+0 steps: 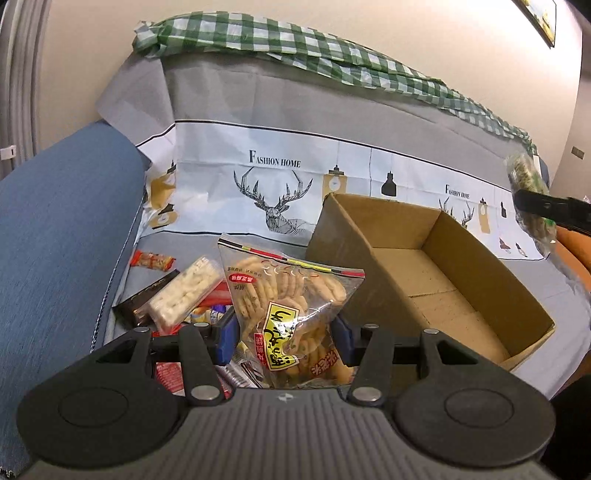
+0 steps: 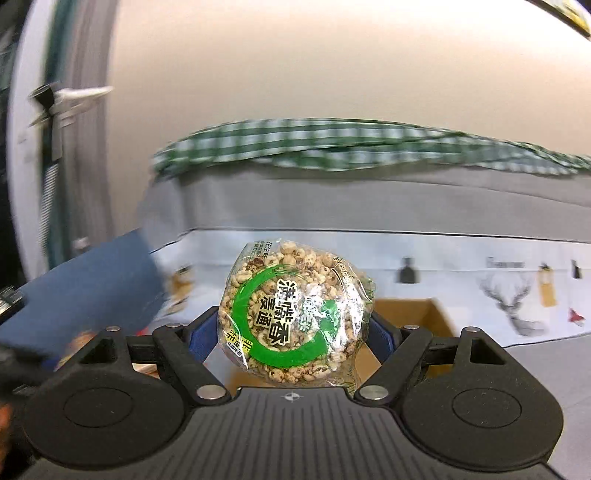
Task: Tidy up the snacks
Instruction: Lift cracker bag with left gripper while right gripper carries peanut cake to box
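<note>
checked cloth [image 2: 369, 144] blurred, wall picture [image 1: 541, 18] cropped

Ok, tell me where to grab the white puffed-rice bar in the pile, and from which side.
Grip the rice bar across its narrow width, near the upper end, coming from above. It lies long and slanted on top of the dark packet, so its long sides look free, while its lower end sits behind the left gripper.

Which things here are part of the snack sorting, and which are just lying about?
Job:
left claw shut on biscuit bag
right claw shut on puffed-grain bag
cardboard box
loose snacks

Lying about:
checked cloth
deer-print cover
blue cushion
</note>
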### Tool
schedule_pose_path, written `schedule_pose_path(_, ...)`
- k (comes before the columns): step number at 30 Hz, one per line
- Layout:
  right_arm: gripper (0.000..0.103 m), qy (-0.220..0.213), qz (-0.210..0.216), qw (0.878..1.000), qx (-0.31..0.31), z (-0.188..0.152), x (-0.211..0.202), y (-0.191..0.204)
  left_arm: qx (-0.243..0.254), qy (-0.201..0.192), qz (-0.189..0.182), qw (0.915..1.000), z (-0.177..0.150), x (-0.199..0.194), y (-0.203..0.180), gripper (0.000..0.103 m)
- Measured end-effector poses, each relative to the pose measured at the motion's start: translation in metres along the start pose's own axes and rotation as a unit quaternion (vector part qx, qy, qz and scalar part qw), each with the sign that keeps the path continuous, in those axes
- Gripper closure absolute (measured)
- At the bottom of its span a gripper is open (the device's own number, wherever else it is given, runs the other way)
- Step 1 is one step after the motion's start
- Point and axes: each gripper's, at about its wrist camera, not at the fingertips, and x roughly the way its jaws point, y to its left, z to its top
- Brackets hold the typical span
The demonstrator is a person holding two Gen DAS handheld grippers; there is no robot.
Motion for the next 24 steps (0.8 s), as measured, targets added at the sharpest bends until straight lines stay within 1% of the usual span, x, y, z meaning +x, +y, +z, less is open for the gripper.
schedule_pose_path(2,0.021,0.002,-0.022,1.0,0.014,-0.004,0.012,-0.02,0.007,-0.004,-0.006,0.9999,0.003,-0.001,-0.007,0.046)
schedule_pose_path(4,0.021,0.01,-0.037,0.999,0.037,-0.017,0.018,-0.035,0.016,-0.012,-0.019,0.9996,0.007,-0.005,-0.014,0.046)
schedule_pose_path(6,0.021,0.041,-0.04,0.997,0.059,-0.031,0.026,-0.046,0.025,-0.024,-0.03,0.999,0.009,-0.01,-0.023,0.046)
schedule_pose_path(7,0.021,0.055,-0.045,0.996,0.063,-0.033,0.028,-0.05,0.03,-0.029,-0.035,0.9985,0.01,-0.012,-0.028,0.046)
schedule_pose_path(9,0.021,0.044,-0.049,0.996,0.066,-0.03,0.026,-0.056,0.04,-0.037,-0.043,0.9976,0.012,-0.014,-0.039,0.046)
schedule_pose_path(11,0.021,0.044,-0.049,0.995,0.075,-0.03,0.026,-0.062,0.048,-0.042,-0.053,0.9966,0.015,-0.01,-0.051,0.046)
schedule_pose_path(15,0.021,0.048,-0.053,0.994,0.079,-0.034,0.026,-0.07,0.068,-0.032,-0.075,0.9944,0.025,0.009,-0.078,0.046)
schedule_pose_path(17,0.021,0.05,-0.059,0.994,0.074,-0.035,0.024,-0.075,0.065,-0.03,-0.088,0.9936,0.037,0.02,-0.093,0.046)
schedule_pose_path(22,0.021,0.054,-0.075,0.991,0.097,-0.035,0.022,-0.091,0.055,-0.053,-0.118,0.9901,0.073,0.049,-0.135,0.046)
schedule_pose_path(24,0.021,0.056,-0.081,0.989,0.11,-0.037,0.023,-0.096,0.047,-0.069,-0.125,0.9887,0.075,0.059,-0.146,0.046)
